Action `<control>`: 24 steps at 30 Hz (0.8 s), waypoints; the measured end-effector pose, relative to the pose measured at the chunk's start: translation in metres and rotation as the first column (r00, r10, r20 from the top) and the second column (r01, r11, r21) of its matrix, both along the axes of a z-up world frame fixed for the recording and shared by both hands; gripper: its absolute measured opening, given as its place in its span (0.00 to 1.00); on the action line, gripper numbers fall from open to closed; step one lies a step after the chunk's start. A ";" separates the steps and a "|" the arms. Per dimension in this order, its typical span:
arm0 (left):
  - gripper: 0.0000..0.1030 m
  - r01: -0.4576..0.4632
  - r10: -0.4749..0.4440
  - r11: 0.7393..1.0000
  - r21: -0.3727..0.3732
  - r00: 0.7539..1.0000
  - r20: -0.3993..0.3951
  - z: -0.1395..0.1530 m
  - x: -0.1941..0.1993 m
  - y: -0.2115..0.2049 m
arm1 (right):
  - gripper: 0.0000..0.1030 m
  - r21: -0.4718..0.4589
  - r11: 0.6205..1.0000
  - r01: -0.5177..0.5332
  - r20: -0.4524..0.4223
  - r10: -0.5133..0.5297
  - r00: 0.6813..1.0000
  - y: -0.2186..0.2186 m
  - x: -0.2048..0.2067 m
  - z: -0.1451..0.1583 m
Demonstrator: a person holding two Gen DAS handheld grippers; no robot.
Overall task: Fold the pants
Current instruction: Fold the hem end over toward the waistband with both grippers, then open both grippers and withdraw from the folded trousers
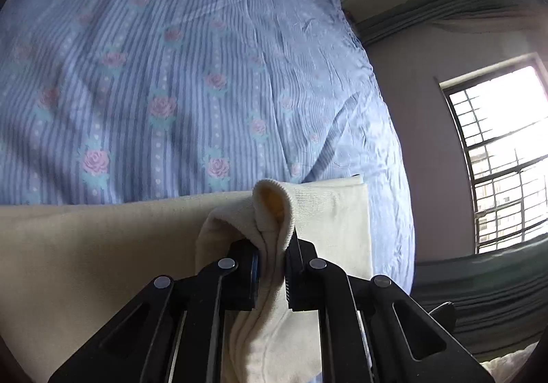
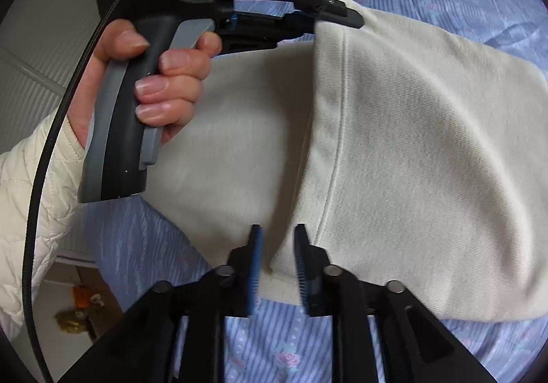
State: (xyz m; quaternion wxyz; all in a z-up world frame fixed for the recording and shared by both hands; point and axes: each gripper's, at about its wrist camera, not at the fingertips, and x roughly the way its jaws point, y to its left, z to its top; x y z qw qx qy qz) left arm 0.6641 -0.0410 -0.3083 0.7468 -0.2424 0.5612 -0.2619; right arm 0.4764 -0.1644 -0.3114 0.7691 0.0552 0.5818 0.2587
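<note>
Bedsheet (image 1: 171, 74), blue-striped with pink roses, fills the scene under you. Your cream pants (image 2: 411, 143) lie spread across it, one part folded over another. Your left gripper (image 1: 272, 266) has its jaws clamped tight on a bunched ribbed edge of the pants. Your right gripper (image 2: 277, 266) hangs partly open over the pants' lower edge, pads clear of the cloth.

I lose the pants (image 2: 411, 143) past the right edge; floor clutter (image 2: 78, 311) blurs beyond the bed's corner.
</note>
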 end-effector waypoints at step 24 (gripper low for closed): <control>0.11 0.026 -0.025 0.999 0.041 0.999 -0.041 -0.022 0.002 0.008 | 0.18 -0.108 0.994 -0.014 -0.056 0.008 0.998 0.019 -0.002 -0.026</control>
